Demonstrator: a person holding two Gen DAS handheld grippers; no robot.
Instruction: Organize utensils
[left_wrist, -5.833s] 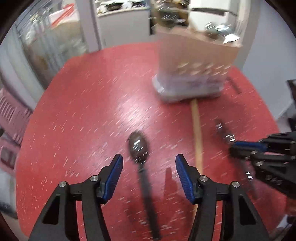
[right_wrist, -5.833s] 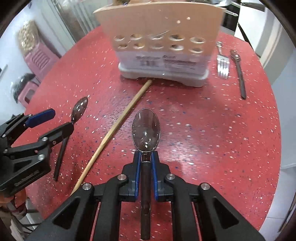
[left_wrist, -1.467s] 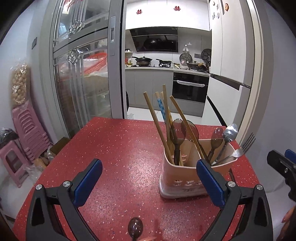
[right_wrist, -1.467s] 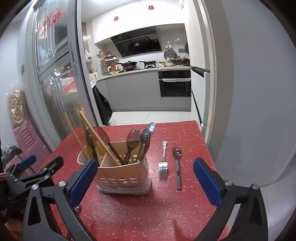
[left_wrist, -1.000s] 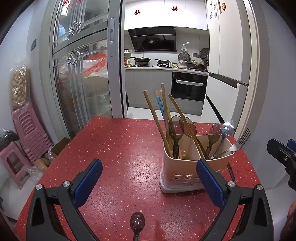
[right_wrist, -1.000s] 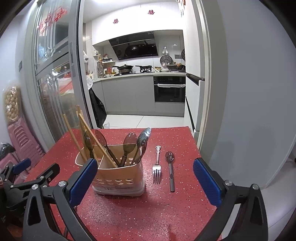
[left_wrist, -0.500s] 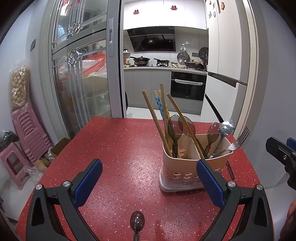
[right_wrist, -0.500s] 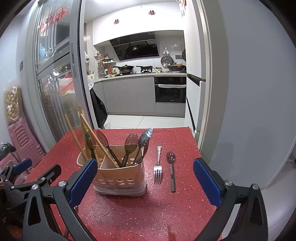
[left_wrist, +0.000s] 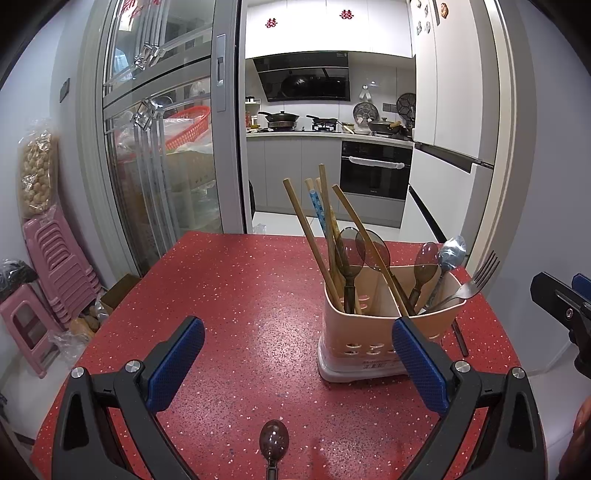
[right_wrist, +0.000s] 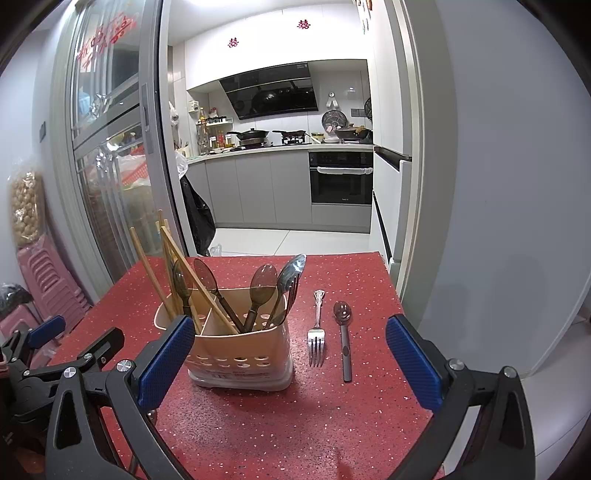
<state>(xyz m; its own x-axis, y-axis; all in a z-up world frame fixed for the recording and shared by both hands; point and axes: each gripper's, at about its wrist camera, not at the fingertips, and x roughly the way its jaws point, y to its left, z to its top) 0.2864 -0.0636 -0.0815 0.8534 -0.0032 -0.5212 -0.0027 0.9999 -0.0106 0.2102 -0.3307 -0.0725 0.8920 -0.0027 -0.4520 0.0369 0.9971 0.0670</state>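
Left wrist view: the left gripper (left_wrist: 297, 354) gapes wide, holding nothing. Ahead stands a beige perforated plastic caddy (left_wrist: 364, 341) holding wooden chopsticks (left_wrist: 308, 236), translucent brown spoons (left_wrist: 349, 258) and a metal fork (left_wrist: 471, 286). Another brown spoon (left_wrist: 274, 441) lies nearer than the caddy on the speckled red table (left_wrist: 229, 295).

Right wrist view: the right gripper (right_wrist: 290, 360) is equally spread and empty. Right of the caddy (right_wrist: 240, 354) lie a steel fork (right_wrist: 317, 334) and a dark spoon (right_wrist: 343, 336), side by side.

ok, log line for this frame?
left gripper: open, empty | right gripper: open, empty | fork, spoon on table beside caddy
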